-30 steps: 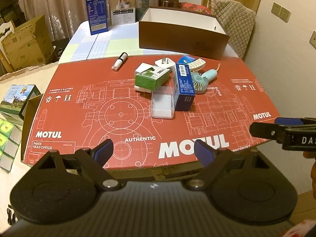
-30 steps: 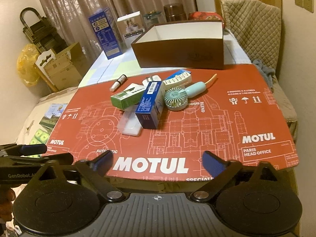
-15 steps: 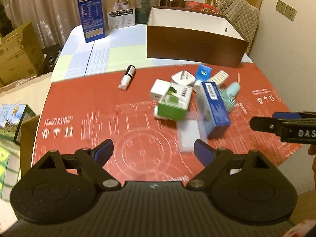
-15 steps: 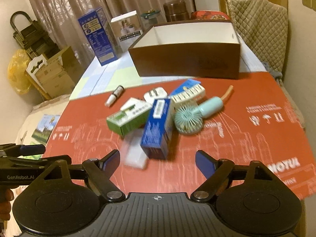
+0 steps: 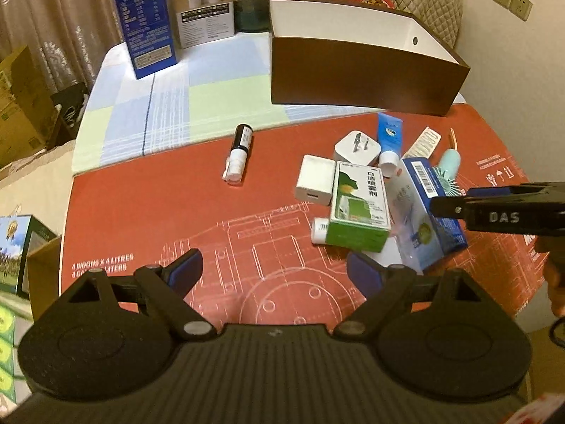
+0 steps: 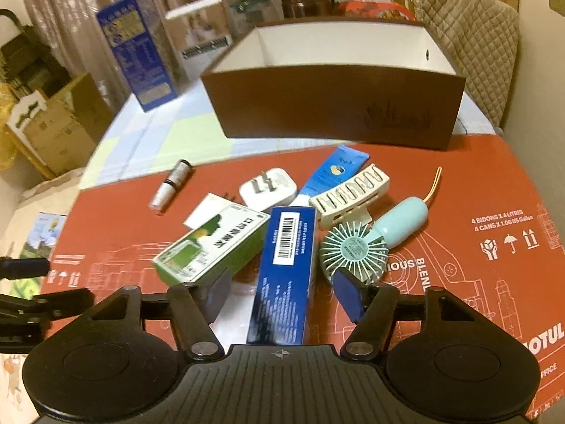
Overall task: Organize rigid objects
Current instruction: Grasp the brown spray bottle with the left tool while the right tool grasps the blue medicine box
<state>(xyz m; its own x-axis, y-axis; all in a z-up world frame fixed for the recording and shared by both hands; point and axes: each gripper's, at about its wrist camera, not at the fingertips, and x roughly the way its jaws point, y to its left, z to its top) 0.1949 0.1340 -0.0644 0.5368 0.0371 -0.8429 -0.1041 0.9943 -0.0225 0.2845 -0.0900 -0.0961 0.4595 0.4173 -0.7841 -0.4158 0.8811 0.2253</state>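
A pile of small items lies on the red mat (image 5: 148, 212): a green box (image 6: 212, 243), a blue box (image 6: 286, 268), a mint hand fan (image 6: 356, 251), a white plug (image 6: 268, 187), a blue tube (image 6: 335, 169) and a white clip (image 6: 349, 190). A small bottle (image 5: 238, 152) lies apart to the left. My right gripper (image 6: 284, 293) straddles the near end of the blue box with its jaws closing, and gaps show at both pads. My left gripper (image 5: 273, 270) hangs open over bare mat, left of the green box (image 5: 358, 208). Behind the pile stands an open brown box (image 6: 335, 106).
A tall blue carton (image 5: 146, 17), a white carton (image 5: 204, 10) and jars stand at the table's far edge. Cardboard boxes (image 5: 17, 106) sit on the floor to the left. A quilted chair (image 6: 469, 35) and the wall close off the right side.
Both grippers have moved forward and down toward the pile. The right jaws have narrowed and now flank the blue box. The left jaws keep the same width.
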